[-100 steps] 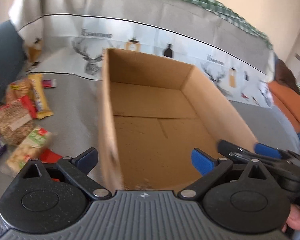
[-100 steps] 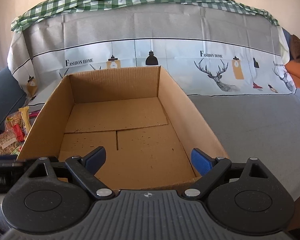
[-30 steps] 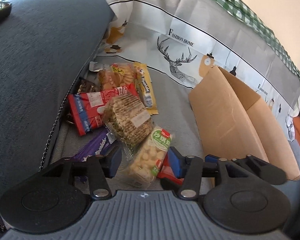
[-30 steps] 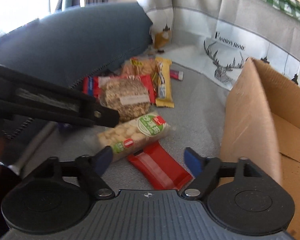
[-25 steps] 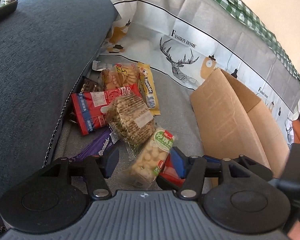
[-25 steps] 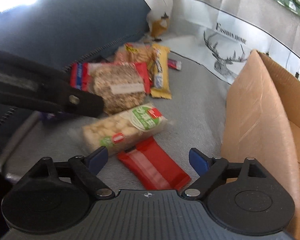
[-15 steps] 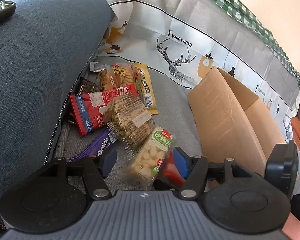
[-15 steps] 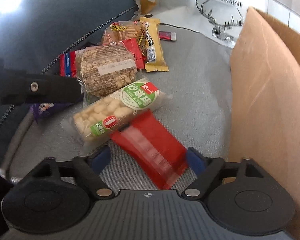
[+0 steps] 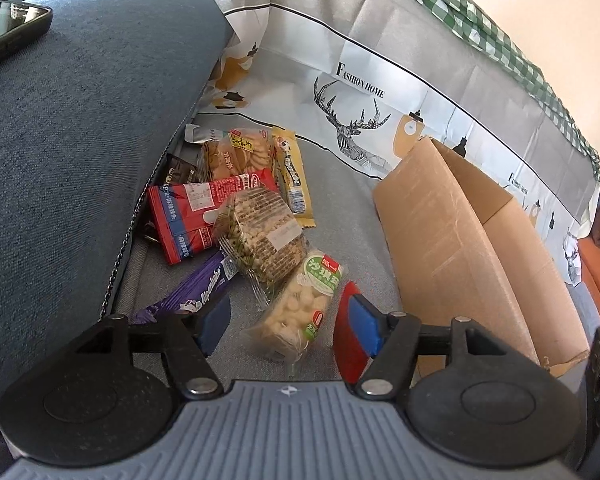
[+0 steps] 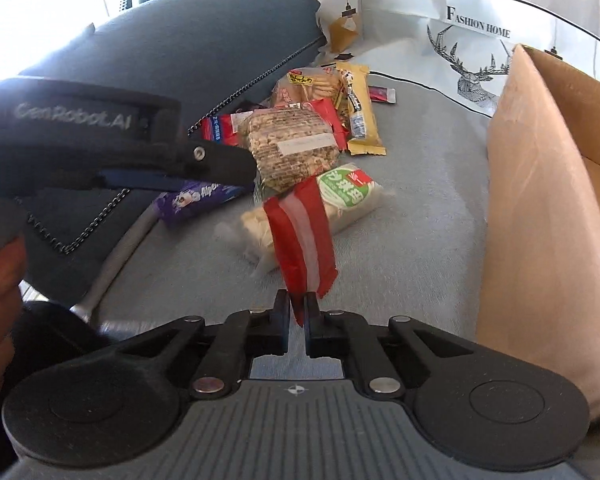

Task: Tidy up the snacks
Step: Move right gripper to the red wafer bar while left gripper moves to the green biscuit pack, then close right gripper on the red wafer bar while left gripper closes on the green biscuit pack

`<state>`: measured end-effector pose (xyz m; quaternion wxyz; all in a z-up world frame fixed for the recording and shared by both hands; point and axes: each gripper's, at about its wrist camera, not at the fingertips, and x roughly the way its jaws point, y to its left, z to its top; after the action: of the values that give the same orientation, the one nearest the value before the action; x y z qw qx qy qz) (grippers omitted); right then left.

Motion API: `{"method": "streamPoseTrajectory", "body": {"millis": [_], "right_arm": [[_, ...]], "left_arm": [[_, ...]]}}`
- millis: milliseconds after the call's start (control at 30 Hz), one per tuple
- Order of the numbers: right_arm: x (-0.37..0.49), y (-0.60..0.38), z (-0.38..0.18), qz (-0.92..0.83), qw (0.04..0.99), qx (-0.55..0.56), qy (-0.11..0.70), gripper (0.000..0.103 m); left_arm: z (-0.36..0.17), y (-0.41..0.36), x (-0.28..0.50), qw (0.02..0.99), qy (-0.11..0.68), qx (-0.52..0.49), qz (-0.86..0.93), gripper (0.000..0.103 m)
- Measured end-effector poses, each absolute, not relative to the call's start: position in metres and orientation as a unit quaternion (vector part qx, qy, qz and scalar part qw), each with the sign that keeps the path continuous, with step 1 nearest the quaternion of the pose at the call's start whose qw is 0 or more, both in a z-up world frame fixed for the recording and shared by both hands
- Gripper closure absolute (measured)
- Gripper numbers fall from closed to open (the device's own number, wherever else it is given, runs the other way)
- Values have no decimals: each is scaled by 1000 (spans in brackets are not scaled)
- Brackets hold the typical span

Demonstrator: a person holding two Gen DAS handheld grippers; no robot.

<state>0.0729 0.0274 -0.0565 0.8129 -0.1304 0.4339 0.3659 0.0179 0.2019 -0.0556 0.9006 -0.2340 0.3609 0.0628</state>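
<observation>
Right wrist view alone shows the grasp: right gripper (image 10: 297,312) pinched shut on the near end of the red snack packet (image 10: 302,236), which stands lifted off the grey sofa seat (image 10: 420,208), in front of the green-label biscuit pack (image 10: 340,196). From the left wrist view the same packet (image 9: 346,340) is only a red sliver behind a blue pad, and the clamped end is hidden. Left gripper (image 9: 288,322) hangs open, fingers apart over the biscuit pack (image 9: 300,304), holding nothing. Only this view takes in the full pile: round cracker pack (image 9: 262,234), red-and-blue bag (image 9: 188,216), purple bar (image 9: 198,292), yellow bar (image 9: 294,178). Cardboard box (image 10: 540,208) stands right of the pile; its floor is barely visible in either view. Half a second ago the red packet lay flat on the seat between spread right fingers; now it is gripped and raised.
</observation>
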Motion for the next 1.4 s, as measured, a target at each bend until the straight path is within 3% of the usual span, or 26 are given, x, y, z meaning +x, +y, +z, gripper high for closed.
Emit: {"method": "streamPoseTrajectory", "body": {"millis": [167, 333, 600, 767, 833, 933, 1400], "right_arm": [[65, 14, -63, 358, 821, -117, 430, 95], [65, 11, -68, 364, 833, -107, 402, 50], [70, 25, -85, 368, 840, -162, 364, 19], [82, 29, -93, 369, 829, -142, 396, 20], [83, 27, -91, 379, 824, -130, 401, 37], [80, 26, -87, 403, 812, -112, 406, 50], [66, 19, -77, 341, 833, -161, 405, 52]], "left_arm": [[-56, 201, 18, 901, 361, -229, 65, 30], [-56, 202, 19, 901, 362, -227, 71, 28], [-62, 204, 24, 896, 371, -232, 75, 27], [-65, 200, 30, 896, 380, -217, 76, 27], [-66, 198, 31, 895, 383, -215, 75, 27], [-69, 194, 36, 893, 393, -207, 68, 27], [-80, 173, 69, 900, 408, -125, 87, 20]]}}
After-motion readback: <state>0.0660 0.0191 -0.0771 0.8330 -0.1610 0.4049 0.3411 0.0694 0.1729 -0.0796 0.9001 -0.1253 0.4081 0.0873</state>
